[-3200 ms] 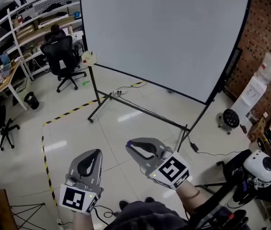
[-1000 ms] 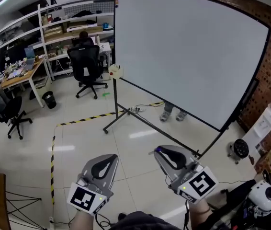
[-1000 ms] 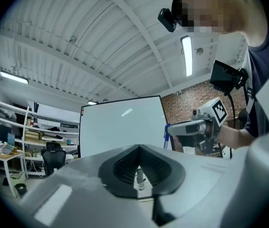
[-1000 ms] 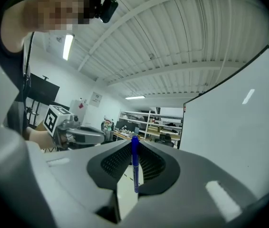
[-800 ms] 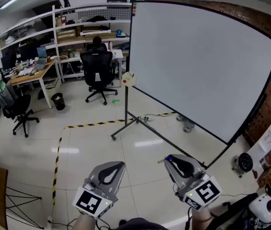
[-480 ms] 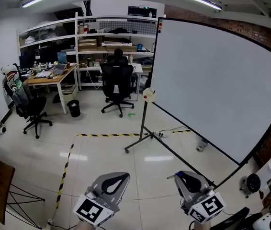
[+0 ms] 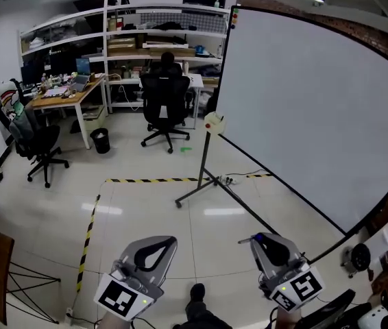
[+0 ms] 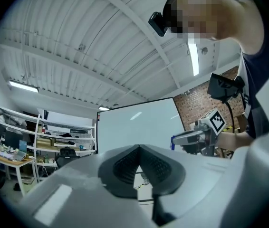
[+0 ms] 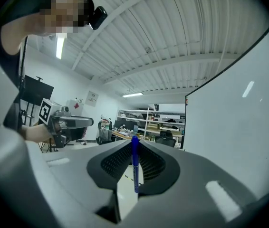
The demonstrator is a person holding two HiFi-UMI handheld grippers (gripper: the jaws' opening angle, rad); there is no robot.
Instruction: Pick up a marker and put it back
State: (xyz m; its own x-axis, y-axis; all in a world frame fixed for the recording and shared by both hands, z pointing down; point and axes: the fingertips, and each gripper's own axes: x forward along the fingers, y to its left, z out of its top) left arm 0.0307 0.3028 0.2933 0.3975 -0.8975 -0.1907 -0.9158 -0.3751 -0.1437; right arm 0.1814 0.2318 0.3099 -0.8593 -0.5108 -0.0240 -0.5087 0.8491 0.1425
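Note:
A blue marker [image 9: 135, 167] stands upright between the pads of my right gripper [image 9: 134, 145], which is shut on it. In the head view the right gripper [image 7: 258, 240] is low at the right, and the marker's blue end [image 7: 252, 238] shows at its tip. My left gripper [image 7: 172, 240] is low at the left with its jaws closed tip to tip and nothing between them. The left gripper view shows those tips [image 8: 139, 147] meeting and the right gripper [image 8: 191, 137] off to the right. A large whiteboard [image 7: 304, 101] on a stand fills the right side ahead.
A round pale object [image 7: 213, 122] hangs on the whiteboard's stand post, whose feet [image 7: 194, 197] spread over the floor. Yellow-black tape [image 7: 146, 180] marks the tiles. Behind are office chairs [image 7: 163, 108], a desk [image 7: 64, 91], a bin [image 7: 100, 140], shelves [image 7: 153, 33] and a seated person.
The head view has lifted, so more of the room and less floor shows. Both grippers now sit lower in the frame. The marker stays in the right gripper.

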